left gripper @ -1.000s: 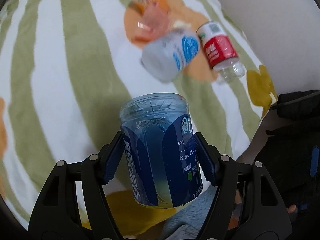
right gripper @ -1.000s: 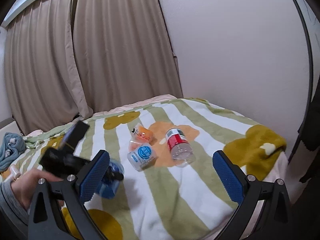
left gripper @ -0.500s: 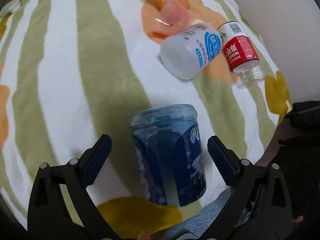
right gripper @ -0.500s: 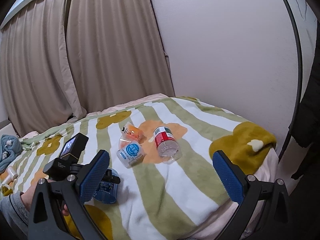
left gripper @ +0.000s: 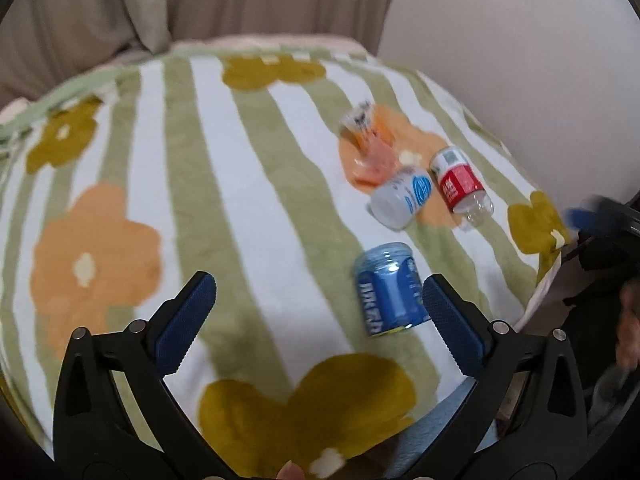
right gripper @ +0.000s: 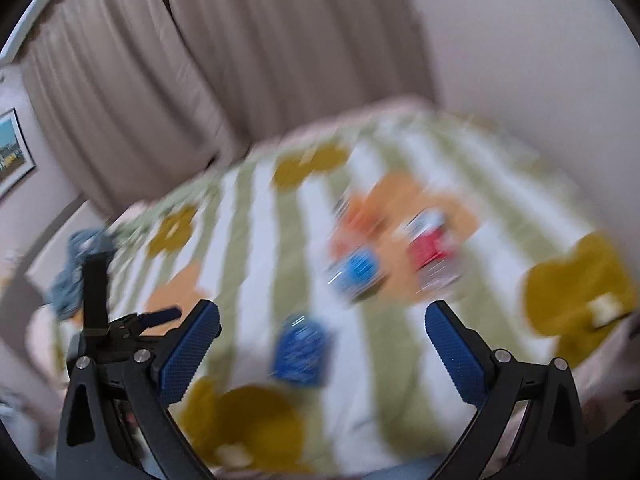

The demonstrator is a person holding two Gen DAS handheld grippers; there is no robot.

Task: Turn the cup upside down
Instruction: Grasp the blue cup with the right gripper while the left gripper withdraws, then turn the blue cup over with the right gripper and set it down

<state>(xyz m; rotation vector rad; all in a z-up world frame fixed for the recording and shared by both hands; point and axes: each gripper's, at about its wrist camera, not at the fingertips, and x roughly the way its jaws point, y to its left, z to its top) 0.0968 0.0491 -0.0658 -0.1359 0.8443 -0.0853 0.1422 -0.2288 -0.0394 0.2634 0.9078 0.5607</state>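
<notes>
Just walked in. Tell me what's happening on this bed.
A person holds two grippers over a striped blanket. The blue cup stands alone on it, held by neither. The left gripper is open with the cup near its right finger; the right gripper is open too. Three other containers lie beyond.

A bed blanket [left gripper: 256, 184] with green and white stripes and flower shapes carries a white bottle [left gripper: 402, 199] lying on its side, just beside a red-labelled clear bottle [left gripper: 460, 186], also lying down. An orange pouch [left gripper: 370, 142] rests behind them. Beige curtains [left gripper: 192, 4] hang beyond
</notes>
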